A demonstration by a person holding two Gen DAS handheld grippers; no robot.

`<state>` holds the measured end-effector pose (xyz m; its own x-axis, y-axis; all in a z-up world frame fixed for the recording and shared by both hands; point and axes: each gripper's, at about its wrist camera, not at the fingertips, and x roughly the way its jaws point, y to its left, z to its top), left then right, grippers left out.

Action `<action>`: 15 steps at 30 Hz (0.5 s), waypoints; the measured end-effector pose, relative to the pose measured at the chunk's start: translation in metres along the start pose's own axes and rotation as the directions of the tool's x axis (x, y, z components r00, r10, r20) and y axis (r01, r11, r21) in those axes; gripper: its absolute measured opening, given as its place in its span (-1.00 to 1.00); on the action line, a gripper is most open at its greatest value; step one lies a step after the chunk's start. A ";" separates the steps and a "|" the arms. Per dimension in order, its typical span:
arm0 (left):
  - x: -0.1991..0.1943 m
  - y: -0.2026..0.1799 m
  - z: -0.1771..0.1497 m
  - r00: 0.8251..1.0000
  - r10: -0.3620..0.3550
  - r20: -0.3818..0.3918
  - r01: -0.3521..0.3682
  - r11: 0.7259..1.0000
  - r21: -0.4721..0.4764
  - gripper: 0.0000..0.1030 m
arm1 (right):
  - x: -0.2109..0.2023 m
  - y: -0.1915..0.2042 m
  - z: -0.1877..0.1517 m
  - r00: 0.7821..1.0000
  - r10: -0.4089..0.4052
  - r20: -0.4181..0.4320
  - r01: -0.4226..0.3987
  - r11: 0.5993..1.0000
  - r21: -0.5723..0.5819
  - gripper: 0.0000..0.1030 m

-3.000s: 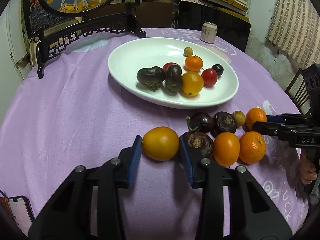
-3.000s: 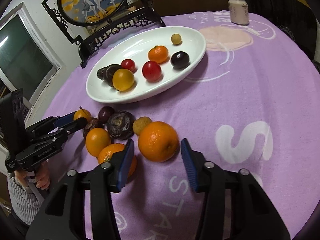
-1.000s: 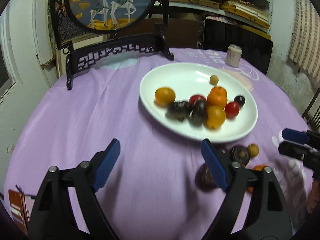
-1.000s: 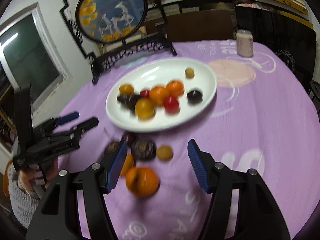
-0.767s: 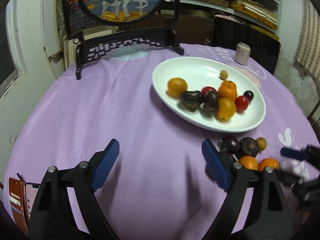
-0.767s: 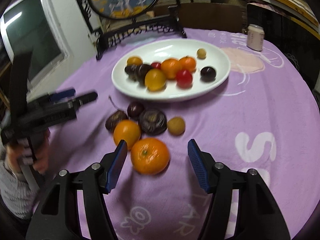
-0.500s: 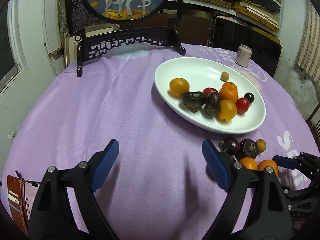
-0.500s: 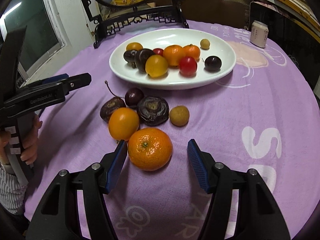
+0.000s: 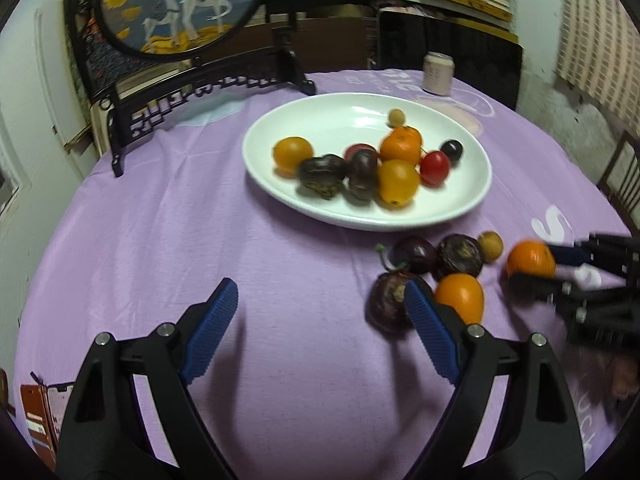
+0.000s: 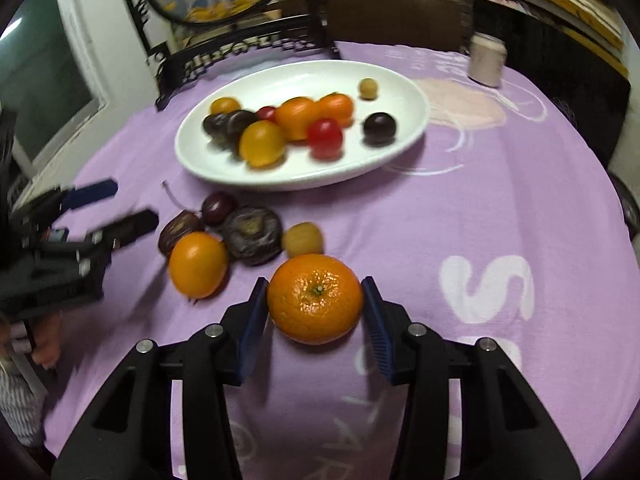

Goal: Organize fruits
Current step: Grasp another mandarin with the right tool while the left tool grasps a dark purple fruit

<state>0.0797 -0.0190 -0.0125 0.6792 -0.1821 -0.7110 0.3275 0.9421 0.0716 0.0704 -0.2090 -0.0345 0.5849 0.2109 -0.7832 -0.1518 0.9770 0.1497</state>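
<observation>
A white oval plate (image 9: 360, 116) (image 10: 304, 76) holds several fruits: oranges, red tomatoes, dark plums. In front of it on the purple cloth lie a dark cherry (image 10: 218, 208), a wrinkled dark fruit (image 10: 252, 234), a small tan fruit (image 10: 302, 240), a yellow-orange fruit (image 10: 198, 264) and another dark fruit (image 9: 390, 302). My right gripper (image 10: 313, 285) is closing, and both blue pads touch the sides of a large orange (image 10: 316, 304) (image 9: 530, 258) resting on the cloth. My left gripper (image 9: 320, 292) is open over bare cloth, its right finger beside the dark fruit.
A pale can (image 9: 438, 74) stands behind the plate. A round deer picture on a black carved stand (image 9: 180, 4) occupies the back left. A phone and wallet (image 9: 40, 412) lie at the near left edge. A chair (image 9: 622, 176) is at the right.
The right gripper has sunk over the large orange and narrowed from wide open until its pads touch it. The left gripper, which earlier gripped a yellow fruit now on the plate, stays open.
</observation>
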 end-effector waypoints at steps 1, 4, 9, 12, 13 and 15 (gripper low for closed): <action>0.001 -0.002 0.000 1.000 -0.001 -0.001 0.001 1.000 0.009 0.69 | -0.001 -0.002 0.000 1.000 -0.007 0.002 0.007 1.000 0.004 -0.08; 0.006 -0.007 -0.002 1.000 0.004 -0.015 -0.004 0.999 0.034 0.69 | -0.001 -0.003 0.001 1.000 0.001 0.001 -0.001 1.000 0.010 -0.08; 0.011 -0.014 -0.005 1.000 -0.002 -0.023 0.004 0.998 0.060 0.72 | -0.007 -0.001 0.002 1.000 0.000 0.025 0.000 1.000 0.006 -0.08; 0.014 -0.019 -0.006 1.000 -0.005 -0.025 0.007 0.997 0.077 0.79 | -0.006 -0.001 0.002 1.000 0.006 0.017 -0.006 1.000 0.010 -0.08; 0.016 -0.021 -0.007 0.999 -0.010 -0.031 0.013 0.996 0.087 0.79 | -0.005 -0.001 0.001 1.000 0.005 0.013 -0.005 1.000 0.006 -0.08; 0.018 -0.028 -0.009 0.999 -0.025 -0.046 0.030 0.993 0.115 0.79 | -0.005 0.001 0.001 1.000 0.000 0.010 0.000 1.000 -0.003 -0.08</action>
<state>0.0773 -0.0458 -0.0340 0.6398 -0.1921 -0.7441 0.4211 0.8976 0.1303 0.0683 -0.2091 -0.0295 0.5927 0.2108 -0.7773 -0.1538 0.9770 0.1477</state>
